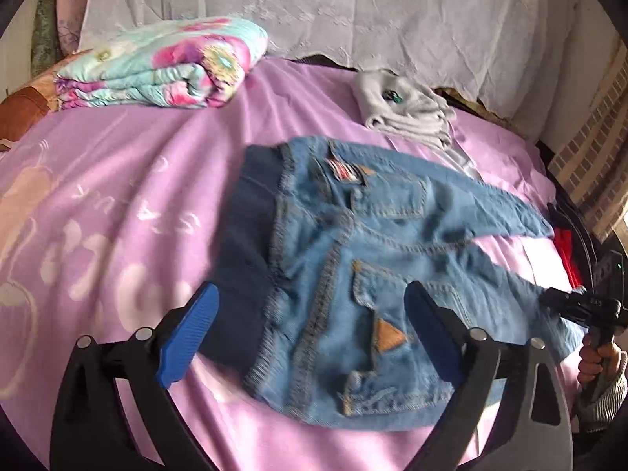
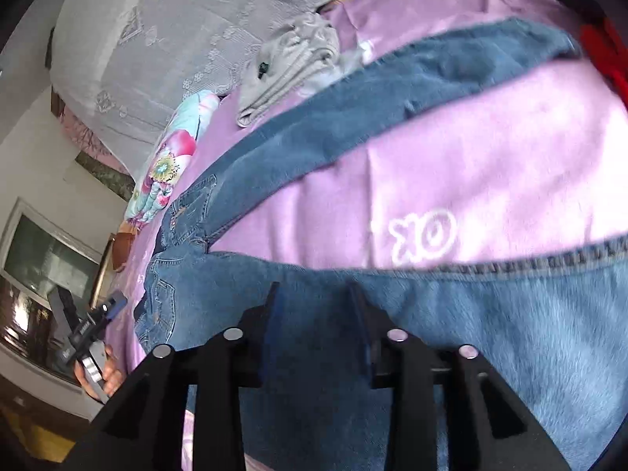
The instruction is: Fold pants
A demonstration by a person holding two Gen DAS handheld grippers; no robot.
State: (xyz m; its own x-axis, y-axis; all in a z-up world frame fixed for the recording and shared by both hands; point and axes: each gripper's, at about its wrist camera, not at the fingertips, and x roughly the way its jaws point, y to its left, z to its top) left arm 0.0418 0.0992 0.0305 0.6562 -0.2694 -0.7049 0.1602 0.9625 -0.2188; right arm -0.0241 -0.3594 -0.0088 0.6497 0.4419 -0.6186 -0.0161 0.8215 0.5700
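Observation:
Blue jeans (image 1: pixel 353 235) lie back side up on the purple bed sheet (image 1: pixel 117 196), dark waistband to the left and legs spread to the right. My left gripper (image 1: pixel 310 288) hovers open over the waistband and back-pocket area, its blue pads (image 1: pixel 188 333) wide apart with nothing between them. In the right wrist view the jeans (image 2: pixel 510 333) form a V. My right gripper (image 2: pixel 313 288) sits low over the near leg, fingers apart with denim showing between them. A hand holds the right gripper (image 1: pixel 577 306) at that leg's end. The left gripper (image 2: pixel 106 310) appears by the waistband.
A folded floral quilt (image 1: pixel 165 66) lies at the back left and a crumpled grey garment (image 1: pixel 404 110) behind the jeans. Red cloth (image 1: pixel 567 255) sits at the bed's right edge. A white lace cover (image 1: pixel 353 11) drapes the headboard side.

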